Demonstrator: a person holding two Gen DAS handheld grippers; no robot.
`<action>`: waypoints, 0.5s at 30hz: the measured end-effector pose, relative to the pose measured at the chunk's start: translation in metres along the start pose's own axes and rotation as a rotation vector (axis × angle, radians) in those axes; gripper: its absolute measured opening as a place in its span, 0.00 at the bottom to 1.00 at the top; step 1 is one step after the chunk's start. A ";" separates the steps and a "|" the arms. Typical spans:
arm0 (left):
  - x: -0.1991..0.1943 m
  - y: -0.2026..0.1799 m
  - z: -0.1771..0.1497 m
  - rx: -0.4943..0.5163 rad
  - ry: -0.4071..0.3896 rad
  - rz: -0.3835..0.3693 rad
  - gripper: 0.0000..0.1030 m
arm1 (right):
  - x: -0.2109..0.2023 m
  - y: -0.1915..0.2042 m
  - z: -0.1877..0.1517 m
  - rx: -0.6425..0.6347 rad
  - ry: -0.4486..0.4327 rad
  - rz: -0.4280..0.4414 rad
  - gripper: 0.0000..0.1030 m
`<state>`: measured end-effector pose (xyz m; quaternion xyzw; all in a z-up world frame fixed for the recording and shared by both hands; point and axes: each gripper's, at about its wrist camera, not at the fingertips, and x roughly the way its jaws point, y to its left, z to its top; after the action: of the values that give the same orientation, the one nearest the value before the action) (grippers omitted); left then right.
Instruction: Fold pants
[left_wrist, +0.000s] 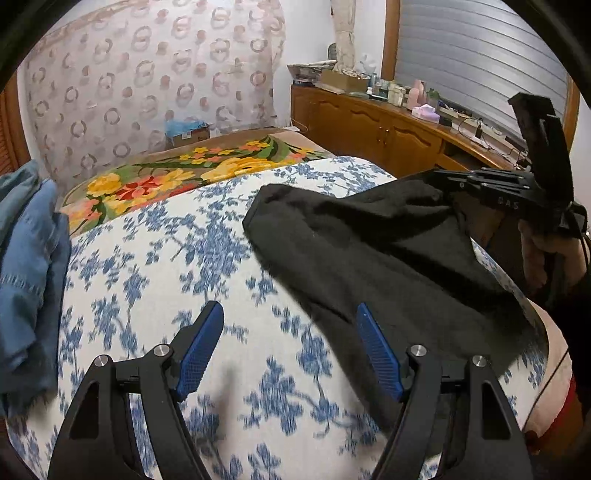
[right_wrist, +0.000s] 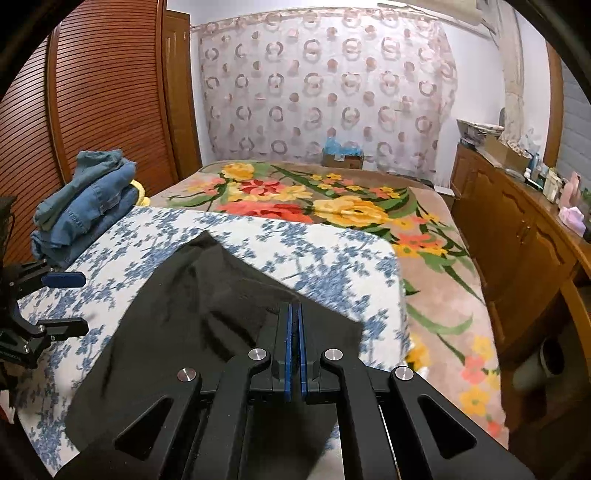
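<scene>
The right gripper (right_wrist: 294, 314) has its blue fingers (right_wrist: 289, 354) pressed together on an edge of the black pants (right_wrist: 192, 317), lifting that part off the blue-flowered sheet (right_wrist: 332, 251). The left gripper (left_wrist: 290, 328) hangs over the sheet with fingers spread wide, holding nothing. The pants lie on the sheet, long axis running diagonally away from the right gripper toward the folded jeans (right_wrist: 85, 199). Beyond the sheet lies a floral blanket (right_wrist: 332, 199).

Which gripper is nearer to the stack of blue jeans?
Left. The left gripper hangs open over the bedspread on the side of the jeans; the right gripper, clamping the black pants, is farther away.
</scene>
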<state>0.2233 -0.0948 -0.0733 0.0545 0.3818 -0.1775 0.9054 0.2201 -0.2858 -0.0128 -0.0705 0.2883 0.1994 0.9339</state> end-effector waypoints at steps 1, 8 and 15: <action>0.003 0.000 0.003 0.001 0.003 0.001 0.73 | 0.001 -0.002 0.001 -0.002 0.000 -0.006 0.03; 0.031 0.000 0.026 0.013 0.033 0.006 0.73 | 0.015 -0.020 0.002 0.016 0.031 -0.032 0.03; 0.058 0.003 0.044 0.029 0.058 0.020 0.73 | 0.029 -0.031 0.006 0.046 0.072 -0.032 0.06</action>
<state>0.2920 -0.1183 -0.0835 0.0766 0.4049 -0.1721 0.8947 0.2580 -0.3033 -0.0244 -0.0608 0.3252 0.1753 0.9273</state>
